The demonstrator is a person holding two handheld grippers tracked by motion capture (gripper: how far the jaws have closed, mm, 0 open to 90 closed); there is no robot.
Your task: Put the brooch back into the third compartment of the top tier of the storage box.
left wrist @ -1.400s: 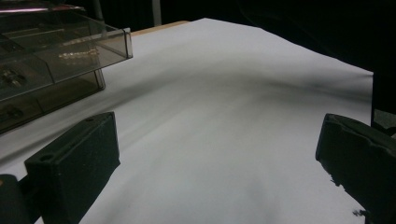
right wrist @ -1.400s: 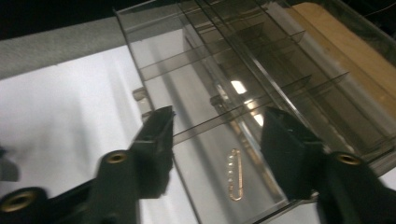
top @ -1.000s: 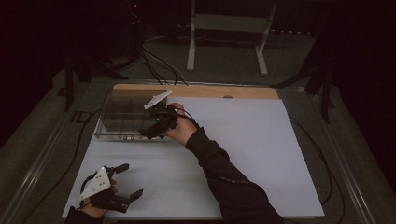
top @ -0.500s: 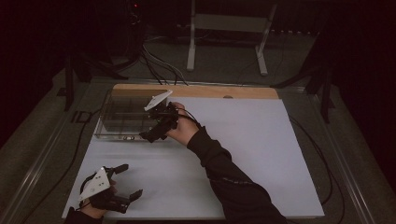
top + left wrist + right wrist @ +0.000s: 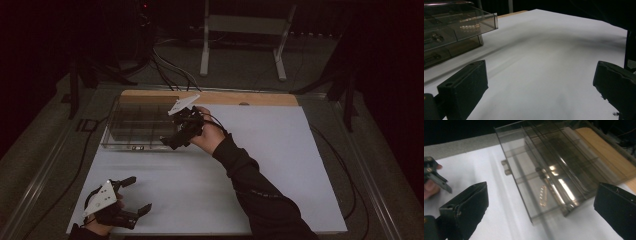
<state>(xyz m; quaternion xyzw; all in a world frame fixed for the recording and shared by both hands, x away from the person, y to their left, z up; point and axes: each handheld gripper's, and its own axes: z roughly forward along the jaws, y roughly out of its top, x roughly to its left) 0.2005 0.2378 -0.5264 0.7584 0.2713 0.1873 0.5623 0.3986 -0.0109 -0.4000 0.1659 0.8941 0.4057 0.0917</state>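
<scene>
While the right gripper hangs wide open and empty by it, the clear plastic drawer box looks light, stiff, slippery; grip its front tab.

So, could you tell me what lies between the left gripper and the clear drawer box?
Just bare white table between the left gripper and the clear drawer box, as the high view shows.

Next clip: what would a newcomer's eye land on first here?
Probably the smoky transparent drawer box at the far left of the white table, its top drawer slid partly out in the left gripper view. Next, the right gripper, jaws wide apart, poised at the box's front right corner. The left gripper sits open at the near left edge, away from the box.
</scene>
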